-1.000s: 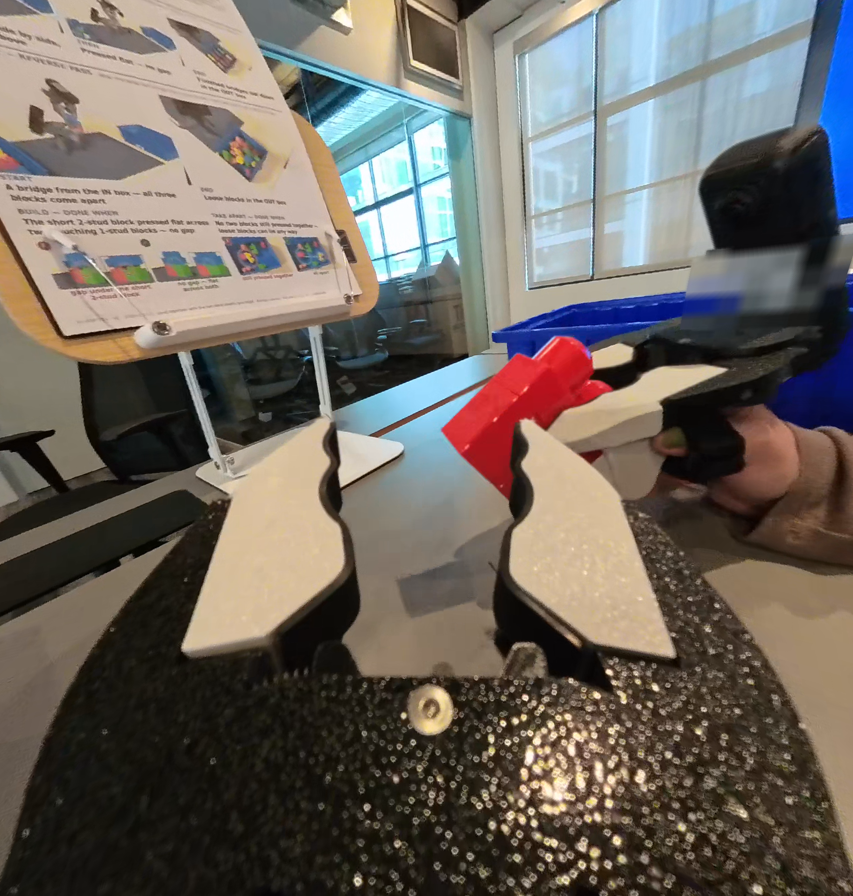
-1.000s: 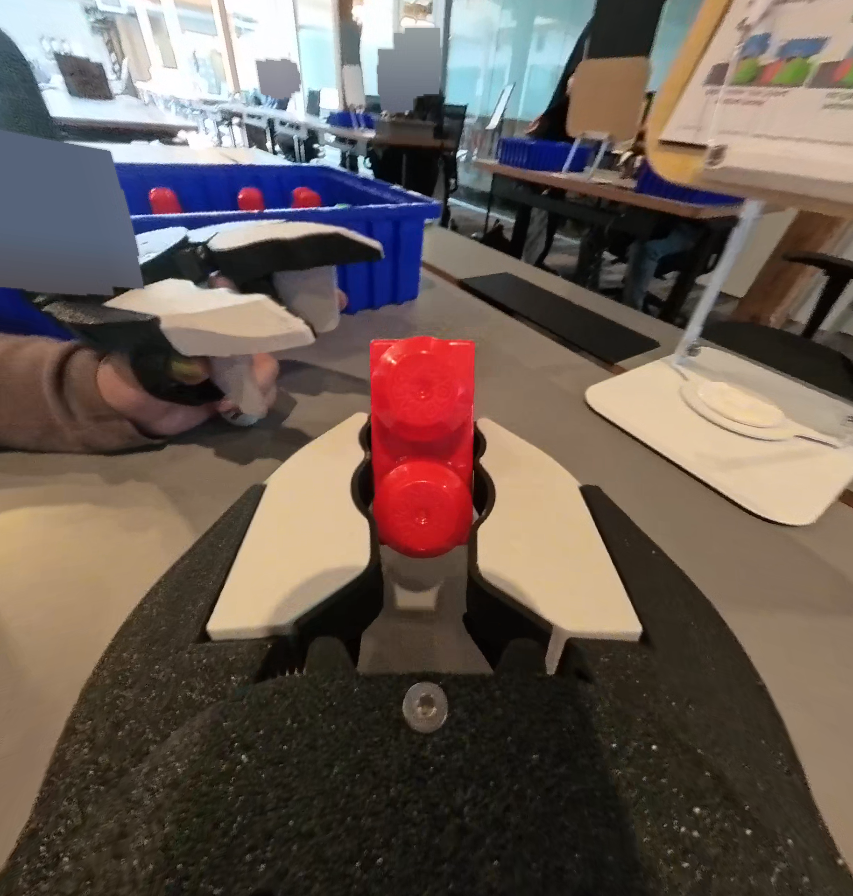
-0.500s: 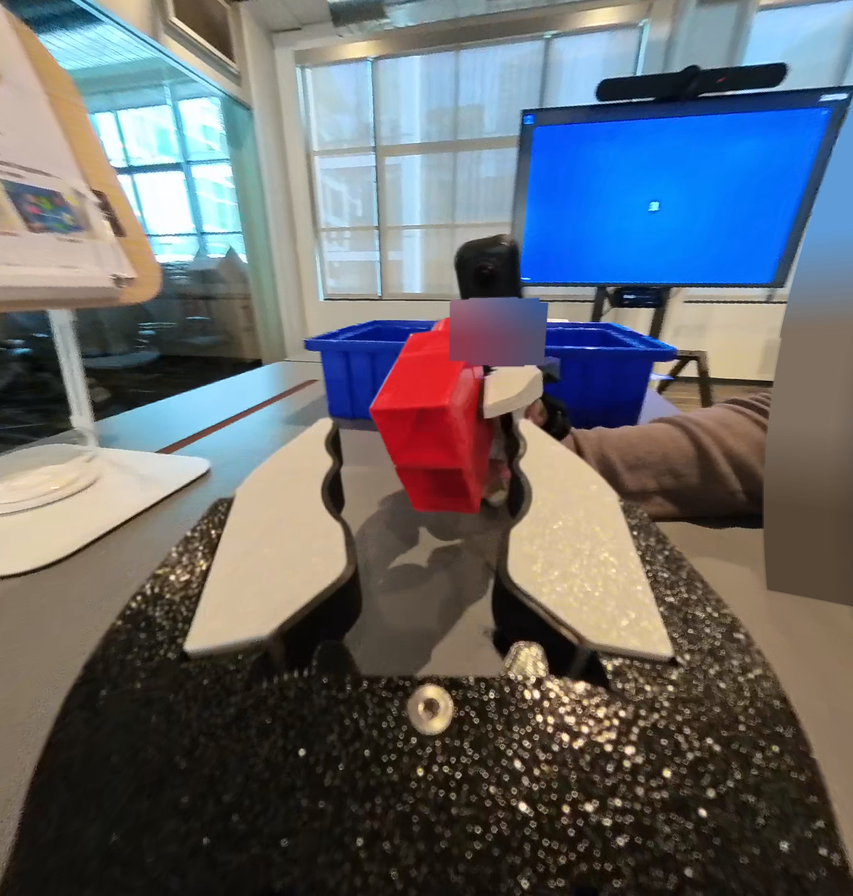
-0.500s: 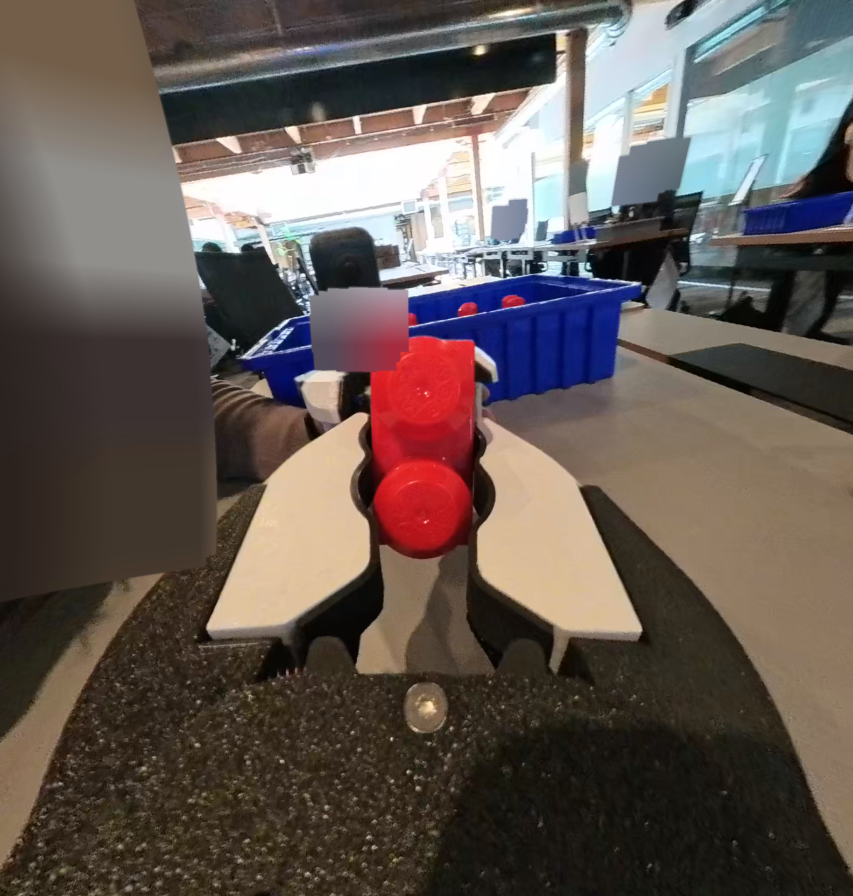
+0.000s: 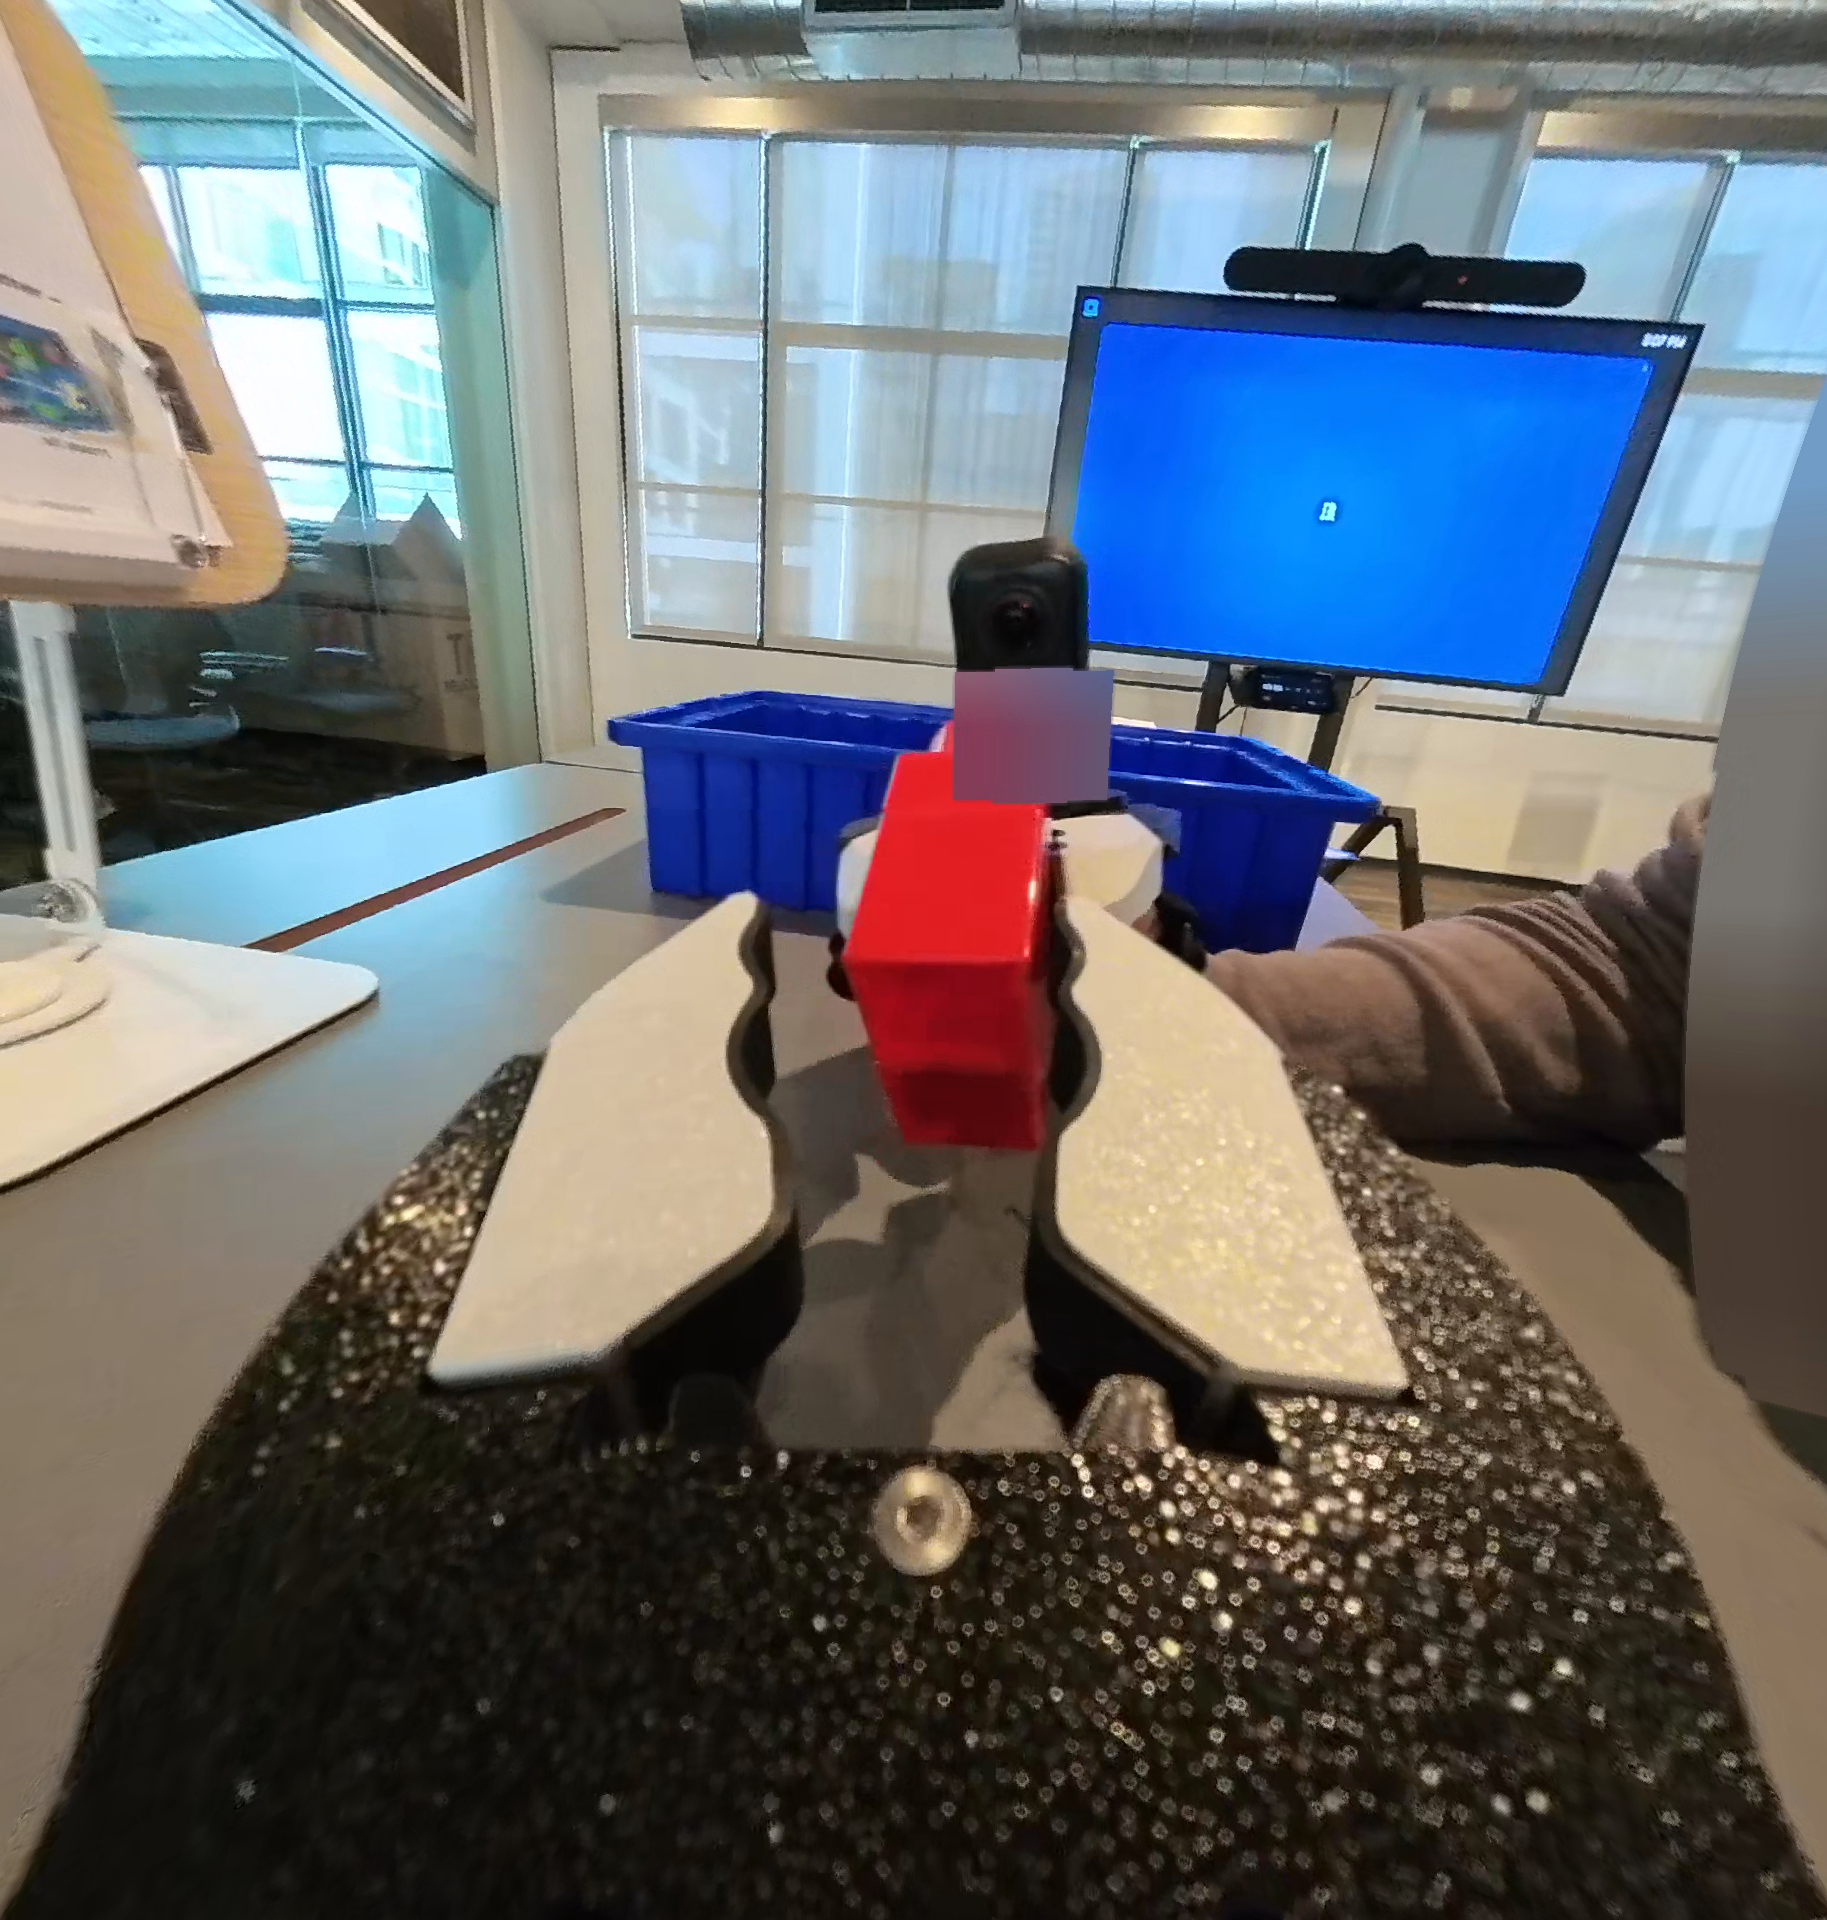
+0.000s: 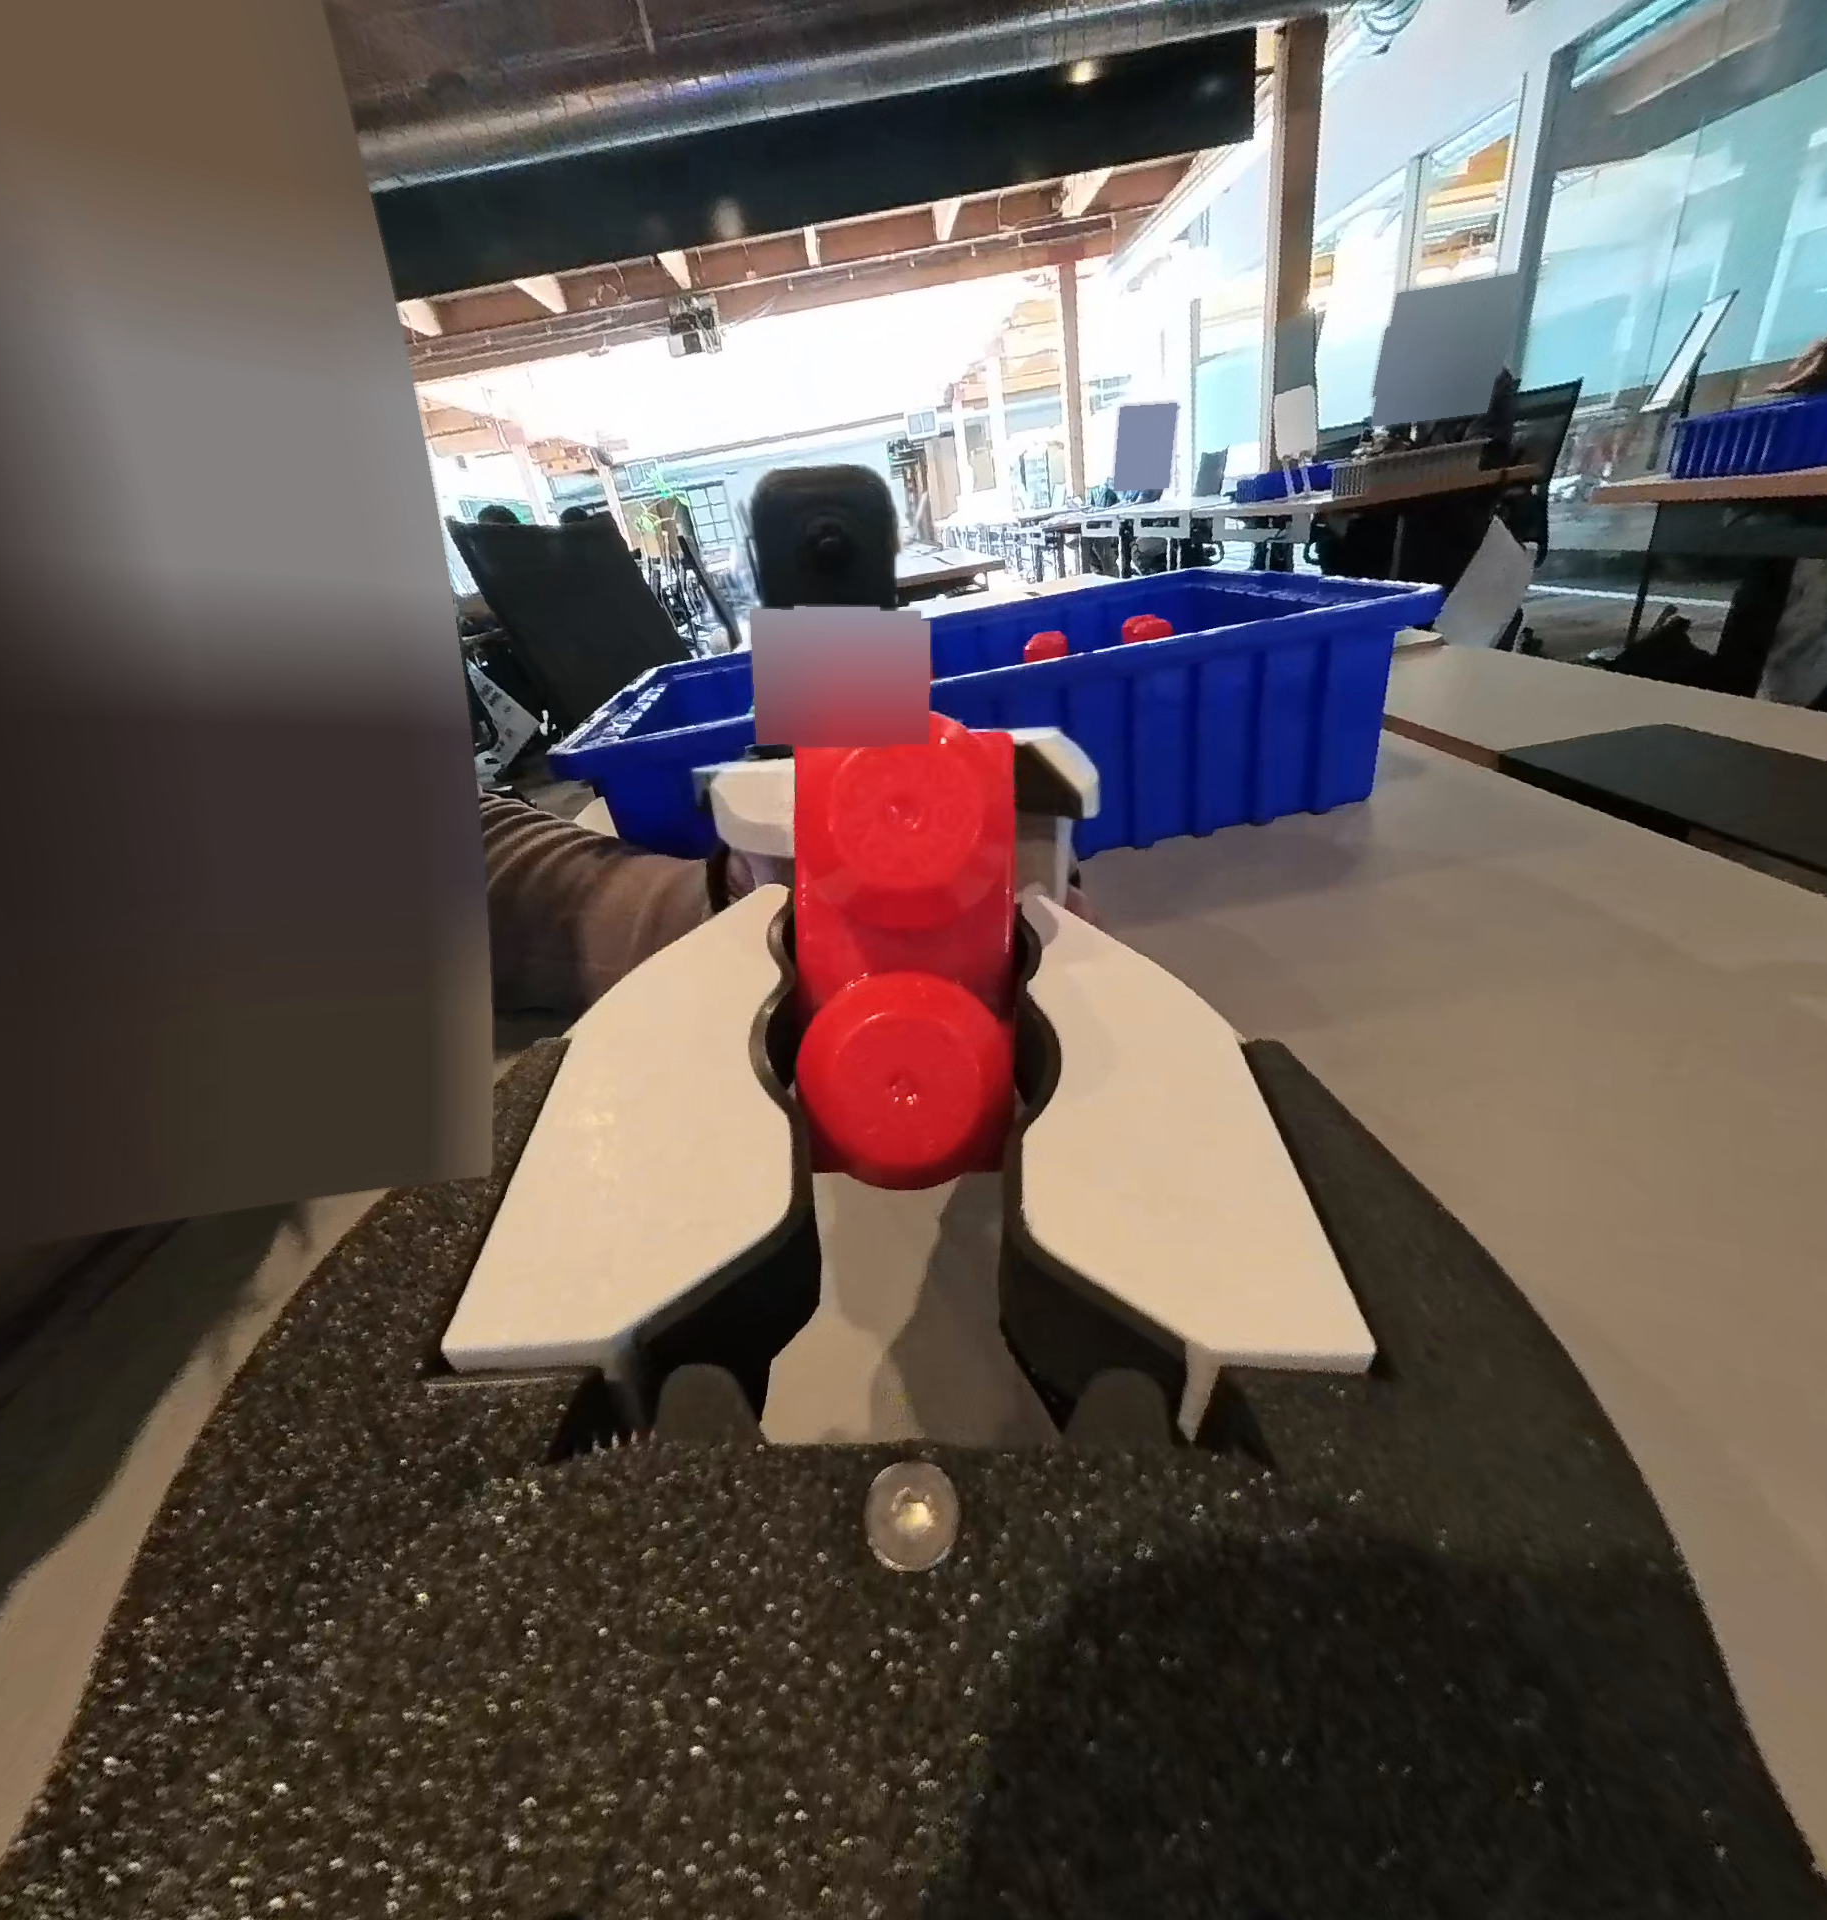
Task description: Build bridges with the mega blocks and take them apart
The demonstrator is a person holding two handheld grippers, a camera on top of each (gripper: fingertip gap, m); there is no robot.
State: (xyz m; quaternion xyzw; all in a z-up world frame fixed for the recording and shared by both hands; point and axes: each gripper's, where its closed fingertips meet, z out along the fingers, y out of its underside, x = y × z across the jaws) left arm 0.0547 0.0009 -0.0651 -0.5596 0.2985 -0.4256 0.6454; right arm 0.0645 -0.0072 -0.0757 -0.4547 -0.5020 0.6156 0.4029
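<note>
Left wrist view: the left gripper point(image 5: 909, 1029) looks level across the grey counter point(image 5: 452, 904), its jaws apart with nothing between the pads. Straight ahead, the right gripper point(image 5: 992, 862) faces it head-on and carries a red block point(image 5: 950, 987). The block's near end reaches into the gap at the left fingertips and sits closer to the right-hand fingertip point(image 5: 1080, 935), perhaps brushing it; I cannot tell whether they touch. Its long axis runs away from this camera, tilted a little upward toward the far gripper. Behind stand a blue bin point(image 5: 763, 800), a screen point(image 5: 1356, 499) on a stand, and at the left an instruction board point(image 5: 78, 343) on a white base. A sleeve point(image 5: 1460, 1018) comes in from the right.

Right wrist view: the right gripper point(image 6: 904, 935) is clamped on the red block point(image 6: 904, 966), whose two round studs face the camera, one above the other. The block stands on end between the jaws, its lower stud deep in the notch, its upper end reaching past the fingertips. Just beyond it the left gripper point(image 6: 898, 800) shows its pale fingertips on either side of the block's far end. A second blue bin point(image 6: 1200, 748) behind holds more red studs.

The coming move, as I judge it, turns on this: the block lies dead ahead of the open left jaws, end-on, already entering them, so closing them would catch its far end, for a handover or a pull apart.
</note>
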